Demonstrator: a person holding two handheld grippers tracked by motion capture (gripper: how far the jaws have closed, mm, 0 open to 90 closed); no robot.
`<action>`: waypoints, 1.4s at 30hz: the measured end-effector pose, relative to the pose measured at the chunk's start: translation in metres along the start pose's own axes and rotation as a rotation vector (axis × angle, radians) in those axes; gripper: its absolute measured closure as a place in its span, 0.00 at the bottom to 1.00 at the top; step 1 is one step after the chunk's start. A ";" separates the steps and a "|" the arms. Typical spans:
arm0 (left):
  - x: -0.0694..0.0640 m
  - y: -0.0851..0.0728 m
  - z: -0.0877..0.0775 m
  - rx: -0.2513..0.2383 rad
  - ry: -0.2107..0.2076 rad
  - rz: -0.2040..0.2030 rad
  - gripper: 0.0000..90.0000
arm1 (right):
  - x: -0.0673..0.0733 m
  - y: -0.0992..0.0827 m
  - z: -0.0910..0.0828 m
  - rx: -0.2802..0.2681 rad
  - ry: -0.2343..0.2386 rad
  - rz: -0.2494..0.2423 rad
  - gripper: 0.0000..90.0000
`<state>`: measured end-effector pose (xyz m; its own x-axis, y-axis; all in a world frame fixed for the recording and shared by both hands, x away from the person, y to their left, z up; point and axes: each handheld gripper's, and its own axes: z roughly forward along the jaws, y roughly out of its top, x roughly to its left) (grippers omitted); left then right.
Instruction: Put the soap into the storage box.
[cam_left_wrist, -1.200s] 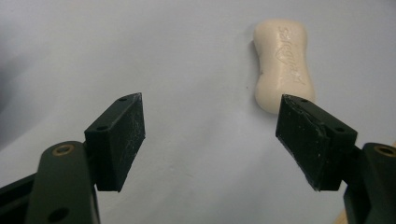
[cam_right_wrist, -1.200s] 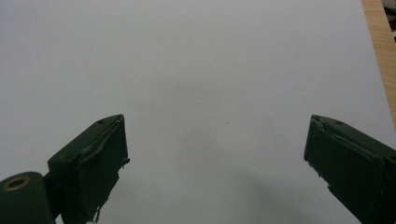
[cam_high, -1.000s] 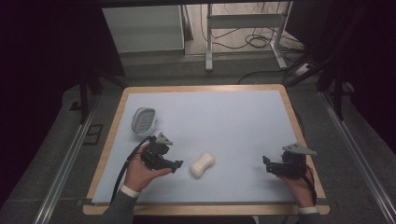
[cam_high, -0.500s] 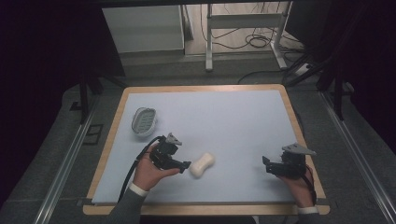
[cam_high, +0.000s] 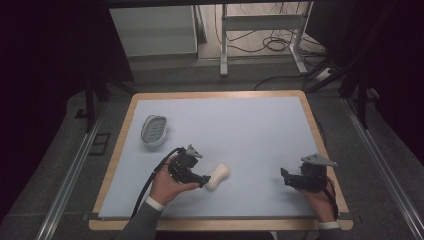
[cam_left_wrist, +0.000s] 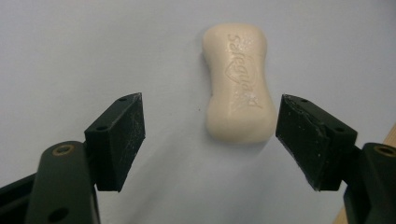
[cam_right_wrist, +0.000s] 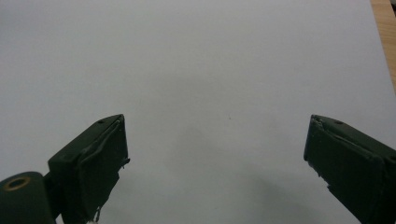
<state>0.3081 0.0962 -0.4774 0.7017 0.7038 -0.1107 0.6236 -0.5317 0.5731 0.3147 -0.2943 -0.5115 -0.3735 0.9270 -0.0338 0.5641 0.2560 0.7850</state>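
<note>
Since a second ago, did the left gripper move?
Yes. The left gripper slid right across the table, away from the dish and up to the soap.

Open mat, few obstacles
Only soap bar (cam_high: 217, 176) mid-front and soap dish (cam_high: 153, 130) far left interrupting wide bare mat (cam_high: 240, 125).

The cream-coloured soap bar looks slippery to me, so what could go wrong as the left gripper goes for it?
1. The cream-coloured, waisted soap bar lies nearer one pad of the open left gripper, so that pad may nudge it aside on the pale blue mat first.
2. Only its rounded near end sits between the jaws; closing there could squeeze it out forwards.
</note>
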 end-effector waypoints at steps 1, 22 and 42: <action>-0.001 0.001 0.002 0.003 -0.003 0.003 0.27 | 0.000 0.000 0.000 0.001 -0.001 0.000 0.07; -0.015 0.015 0.020 0.046 -0.014 0.032 0.31 | 0.000 0.000 0.000 -0.002 0.001 0.003 0.07; -0.018 0.026 0.048 0.108 -0.014 0.015 0.39 | 0.000 -0.001 0.001 0.001 -0.006 -0.006 0.07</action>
<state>0.3282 0.0468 -0.4994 0.7155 0.6892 -0.1143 0.6459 -0.5903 0.4841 0.3147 -0.2942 -0.5122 -0.3728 0.9270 -0.0419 0.5626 0.2618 0.7842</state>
